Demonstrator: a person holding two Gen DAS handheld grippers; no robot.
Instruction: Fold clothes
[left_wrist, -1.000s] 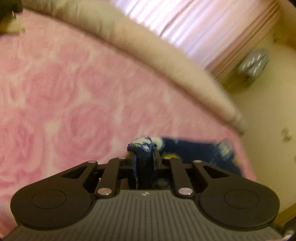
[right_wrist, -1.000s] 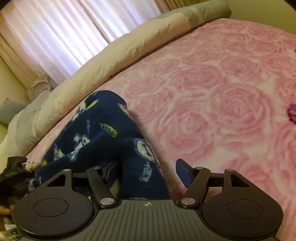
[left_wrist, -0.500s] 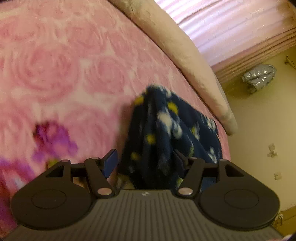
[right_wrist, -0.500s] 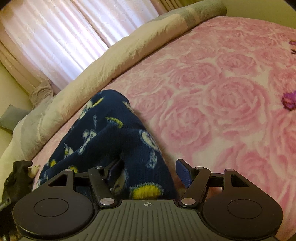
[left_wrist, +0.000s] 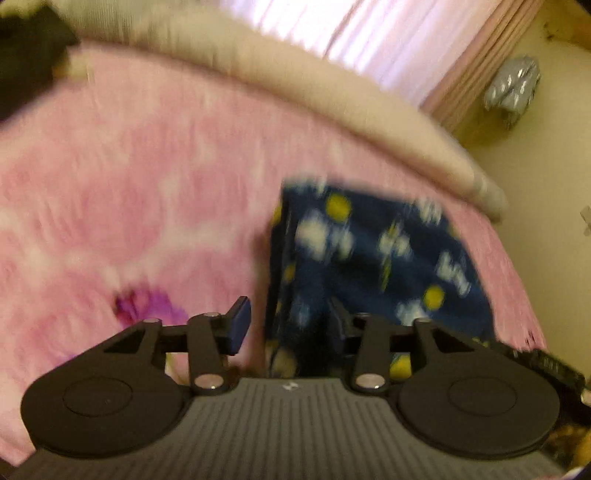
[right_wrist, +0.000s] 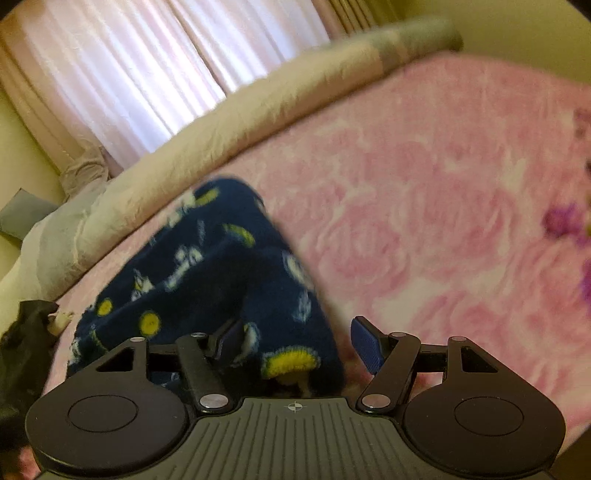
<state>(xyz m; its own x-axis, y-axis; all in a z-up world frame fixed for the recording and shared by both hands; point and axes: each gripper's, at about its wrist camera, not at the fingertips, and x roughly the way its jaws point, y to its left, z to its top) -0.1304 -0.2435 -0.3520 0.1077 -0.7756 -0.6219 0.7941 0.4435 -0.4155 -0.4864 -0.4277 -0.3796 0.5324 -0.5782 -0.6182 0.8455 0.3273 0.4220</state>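
The navy fleece (left_wrist: 373, 258) lies on the pink bed (left_wrist: 129, 192), near the rolled duvet (left_wrist: 295, 74). The left claw (left_wrist: 288, 325), its jaws just closing, is seen spread, fleece between but not clearly pinched. The right claw (right_wrist: 295, 341) is spread around a fleece edge, unpressed. A fold could slump if the thick pile slips from loose jaws; blur hides contact.

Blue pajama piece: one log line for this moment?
blue fleece garment on pink blanket | left gripper open, jaws closing | right gripper open
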